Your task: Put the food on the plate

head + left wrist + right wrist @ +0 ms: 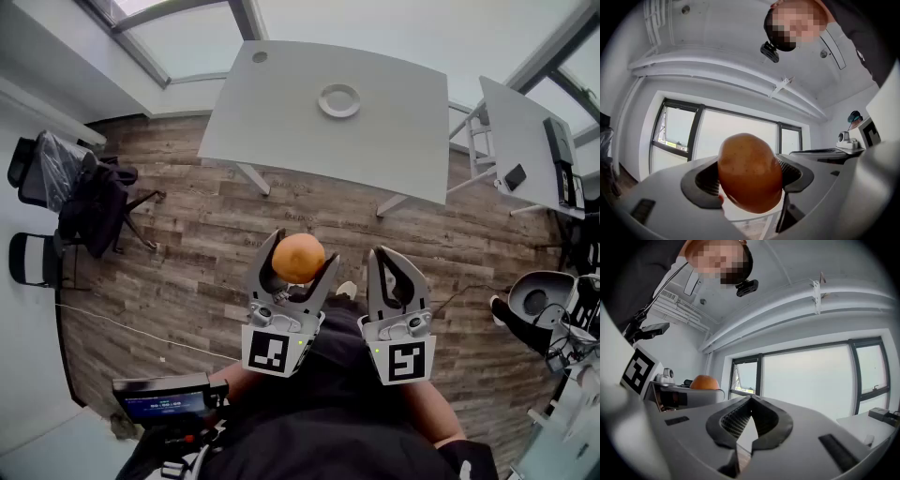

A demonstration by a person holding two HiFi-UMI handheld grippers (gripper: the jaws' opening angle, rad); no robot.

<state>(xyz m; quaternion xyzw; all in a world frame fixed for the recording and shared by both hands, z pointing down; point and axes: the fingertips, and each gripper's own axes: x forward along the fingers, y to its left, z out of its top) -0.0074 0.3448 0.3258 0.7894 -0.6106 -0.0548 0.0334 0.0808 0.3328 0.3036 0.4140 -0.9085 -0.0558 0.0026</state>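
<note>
Carrying step: left gripper (pixel 300 257) is clamping the orange-brown food (pixel 298 260), right gripper (pixel 383 255) is hanging shut, empty; next move is probably calling for a reach over the plate (pixel 338 100) toward the table's (pixel 281 112) far edge.

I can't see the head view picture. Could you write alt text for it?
The left tool grips a round orange-brown food item over a wood-plank floor; the right tool beside it is shut and empty. Ahead, a round white plate sits empty on a pale grey table.
</note>
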